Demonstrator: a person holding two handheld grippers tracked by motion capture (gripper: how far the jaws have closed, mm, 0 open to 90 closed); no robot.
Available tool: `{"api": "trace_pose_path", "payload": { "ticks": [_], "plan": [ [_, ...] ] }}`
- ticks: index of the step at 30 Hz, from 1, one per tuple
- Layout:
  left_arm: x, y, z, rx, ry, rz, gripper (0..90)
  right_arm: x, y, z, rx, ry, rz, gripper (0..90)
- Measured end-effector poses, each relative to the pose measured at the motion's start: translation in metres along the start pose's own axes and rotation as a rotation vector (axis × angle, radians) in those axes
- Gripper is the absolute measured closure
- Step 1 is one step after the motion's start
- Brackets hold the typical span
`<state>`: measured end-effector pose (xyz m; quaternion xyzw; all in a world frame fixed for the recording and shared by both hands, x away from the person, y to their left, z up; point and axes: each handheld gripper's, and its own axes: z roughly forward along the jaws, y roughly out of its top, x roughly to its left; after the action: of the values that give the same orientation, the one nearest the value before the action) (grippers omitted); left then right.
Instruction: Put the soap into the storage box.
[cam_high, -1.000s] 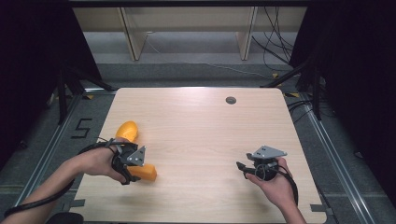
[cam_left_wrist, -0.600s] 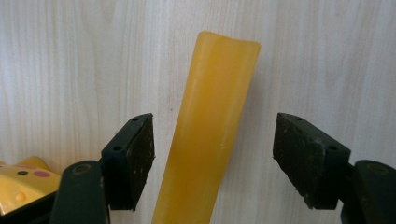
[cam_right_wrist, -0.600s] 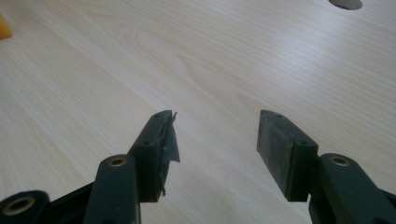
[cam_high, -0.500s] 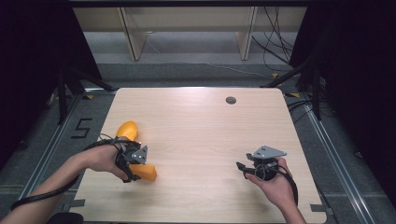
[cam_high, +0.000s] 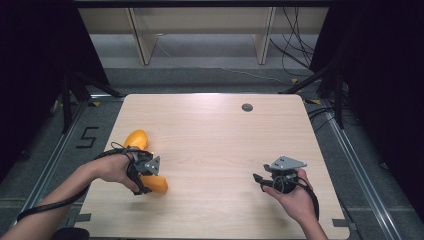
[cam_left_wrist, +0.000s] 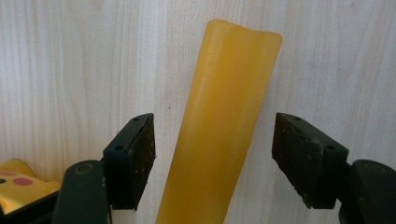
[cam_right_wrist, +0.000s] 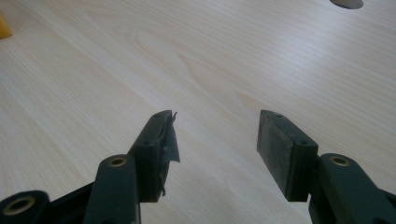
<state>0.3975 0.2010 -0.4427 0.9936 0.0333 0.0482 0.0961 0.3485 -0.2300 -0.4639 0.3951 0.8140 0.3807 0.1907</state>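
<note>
Wooden table (cam_high: 215, 150) on a grey floor, dark surroundings, shelving legs at the back; a round cable hole (cam_high: 247, 107) sits near the far edge. Yellow-orange object (cam_high: 159, 185) lies on the table's left part, its middle hidden under the left gripper (cam_high: 145, 172) in the high view, so the full shape is hard to make out. Left gripper view shows a yellow strip (cam_left_wrist: 224, 130) between the spread jaws, with gaps on both sides, pads not touching; the jaws have just been closing slightly. A dotted yellow piece (cam_left_wrist: 18, 184) is cut off at the lower left corner. Right gripper (cam_high: 267, 181) rests near the right front, jaws spread over bare wood.
</note>
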Motion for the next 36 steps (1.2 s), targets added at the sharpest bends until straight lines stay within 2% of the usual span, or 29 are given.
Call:
{"api": "trace_pose_path", "payload": {
  "ticks": [5,17,26,30,34,36],
  "plan": [
    [0.001,0.000,0.004,0.028,-0.011,0.011,30.1,0.000,0.000,0.000,0.005,0.006,0.007,46.5],
    [0.004,0.000,0.009,0.055,-0.025,0.007,32.8,0.001,0.000,0.000,0.011,0.009,0.017,46.5],
    [0.006,0.000,0.011,0.062,-0.035,-0.002,35.5,0.001,0.000,0.000,0.011,0.009,0.016,46.5],
    [0.007,0.002,0.011,0.064,-0.031,0.014,36.8,0.001,0.000,0.000,0.012,0.009,0.017,46.5],
    [0.006,0.002,0.012,0.064,-0.041,0.001,37.5,0.001,0.000,0.000,0.013,0.010,0.023,46.5],
    [0.008,0.002,0.013,0.070,-0.032,0.014,38.1,0.001,0.000,0.000,0.012,0.010,0.022,46.5]
  ]
}}
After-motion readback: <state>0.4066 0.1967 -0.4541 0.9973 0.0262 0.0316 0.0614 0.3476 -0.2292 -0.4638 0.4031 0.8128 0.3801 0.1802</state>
